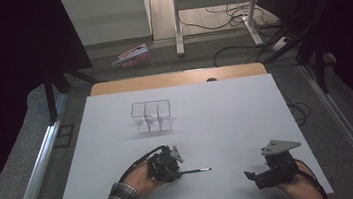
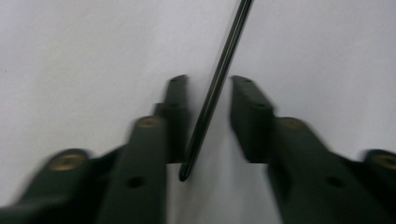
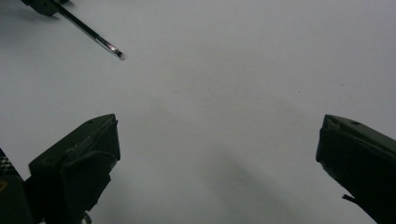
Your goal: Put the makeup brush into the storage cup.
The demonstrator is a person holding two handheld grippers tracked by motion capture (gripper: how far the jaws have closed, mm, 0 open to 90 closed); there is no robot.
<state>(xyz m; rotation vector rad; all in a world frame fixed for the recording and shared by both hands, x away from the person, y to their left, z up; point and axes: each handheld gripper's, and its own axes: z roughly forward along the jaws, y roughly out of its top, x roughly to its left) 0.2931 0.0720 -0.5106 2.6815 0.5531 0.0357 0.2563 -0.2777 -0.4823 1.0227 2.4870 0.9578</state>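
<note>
Looking down from the high view: left gripper (image 1: 178,171) low on the white counter (image 1: 227,119), down by the near edge, with a thin dark pen (image 1: 196,170) sticking out of it toward the right, flat on the surface. Right gripper (image 1: 250,177) parked well apart from it at the near right, aimed left. Clear divided box (image 1: 152,116) sitting farther back, nowhere near either hand. Switching to the left gripper view: pen (image 2: 215,88) running up between the two black jaws, its butt end down near the bottom, leaning against the left pad (image 2: 176,116) with a sliver of gap to the other, so closed in tight around it but not clamped from both sides. Bit blurry there. Over to the right gripper view: jaws spread wide, bare counter (image 3: 219,116) between them, pen tip (image 3: 112,48) poking in at top left.
</note>
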